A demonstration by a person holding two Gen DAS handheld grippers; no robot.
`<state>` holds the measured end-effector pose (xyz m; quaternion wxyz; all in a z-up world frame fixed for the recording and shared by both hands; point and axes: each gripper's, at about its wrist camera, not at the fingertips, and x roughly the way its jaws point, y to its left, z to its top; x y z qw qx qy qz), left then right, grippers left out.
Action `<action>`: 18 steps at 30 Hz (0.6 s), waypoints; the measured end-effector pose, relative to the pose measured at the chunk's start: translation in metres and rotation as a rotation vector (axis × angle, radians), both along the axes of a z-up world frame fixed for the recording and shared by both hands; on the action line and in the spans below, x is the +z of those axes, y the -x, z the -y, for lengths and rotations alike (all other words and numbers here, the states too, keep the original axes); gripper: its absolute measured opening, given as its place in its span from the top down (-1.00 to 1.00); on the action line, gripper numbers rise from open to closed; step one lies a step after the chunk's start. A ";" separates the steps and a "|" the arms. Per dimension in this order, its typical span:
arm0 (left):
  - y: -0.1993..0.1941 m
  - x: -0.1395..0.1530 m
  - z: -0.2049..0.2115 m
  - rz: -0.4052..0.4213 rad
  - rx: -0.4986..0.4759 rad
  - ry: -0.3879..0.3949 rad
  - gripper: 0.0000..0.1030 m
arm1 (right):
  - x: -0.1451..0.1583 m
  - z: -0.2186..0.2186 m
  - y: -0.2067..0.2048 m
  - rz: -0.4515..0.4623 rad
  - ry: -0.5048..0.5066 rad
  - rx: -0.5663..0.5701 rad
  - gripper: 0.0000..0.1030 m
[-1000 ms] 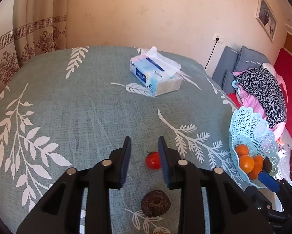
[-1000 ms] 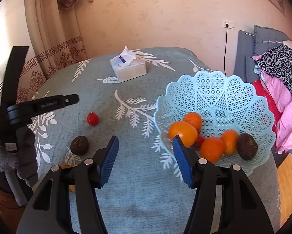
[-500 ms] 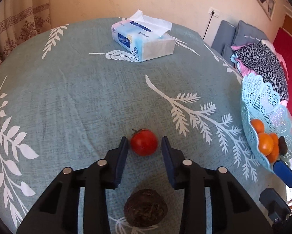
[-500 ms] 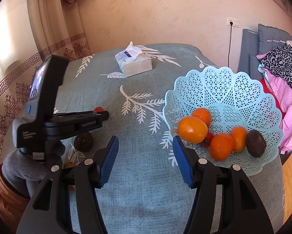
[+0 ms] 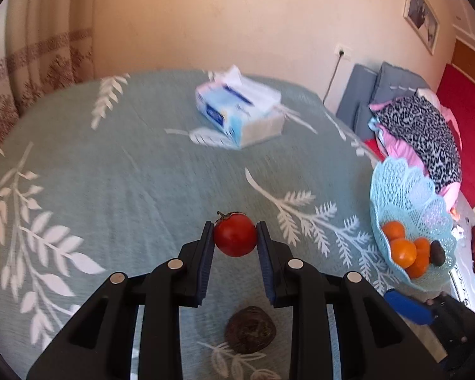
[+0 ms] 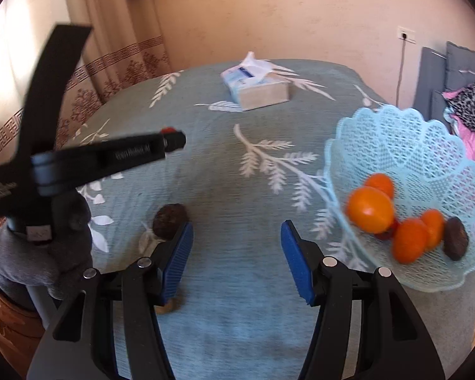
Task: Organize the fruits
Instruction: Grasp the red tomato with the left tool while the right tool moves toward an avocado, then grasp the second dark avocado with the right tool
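My left gripper [image 5: 234, 237] is shut on a red tomato [image 5: 235, 238], held above the teal cloth. A dark wrinkled fruit [image 5: 250, 329] lies on the cloth below it; it also shows in the right wrist view [image 6: 169, 220], beside my left finger. A light blue lace basket [image 6: 427, 158] at the right holds several oranges [image 6: 370, 210] and a dark fruit [image 6: 456, 238]. My right gripper [image 6: 236, 255] is open and empty over the cloth, left of the basket. The left gripper shows in the right wrist view [image 6: 170, 139], the tomato [image 6: 167, 130] just peeking above it.
A tissue box [image 5: 239, 117] sits at the far middle of the table. Curtains [image 5: 41, 63] hang at the left. Cushions and patterned clothes [image 5: 418, 129] lie past the table's right edge. The basket also shows in the left wrist view [image 5: 405, 196].
My left gripper closed on the tomato and lifted it off the cloth. My right gripper stayed open and shifted slightly toward the dark fruit.
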<state>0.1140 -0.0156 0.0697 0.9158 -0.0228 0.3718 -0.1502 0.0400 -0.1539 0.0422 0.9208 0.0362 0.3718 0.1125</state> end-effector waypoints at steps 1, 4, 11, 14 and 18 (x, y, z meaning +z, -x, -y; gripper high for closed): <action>0.002 0.005 -0.004 0.015 0.010 -0.001 0.47 | 0.000 -0.005 -0.002 -0.003 -0.001 0.012 -0.16; 0.005 0.014 -0.014 0.044 0.038 -0.005 0.47 | -0.001 -0.017 -0.009 -0.019 -0.015 0.046 -0.16; 0.008 0.021 -0.030 0.064 0.071 0.017 0.47 | -0.012 -0.049 -0.029 -0.073 -0.039 0.112 -0.16; 0.008 0.022 -0.031 0.069 0.073 0.020 0.47 | -0.017 -0.061 -0.035 -0.091 -0.027 0.129 -0.16; 0.009 0.022 -0.035 0.071 0.087 0.022 0.47 | -0.025 -0.072 -0.043 -0.107 -0.006 0.129 -0.04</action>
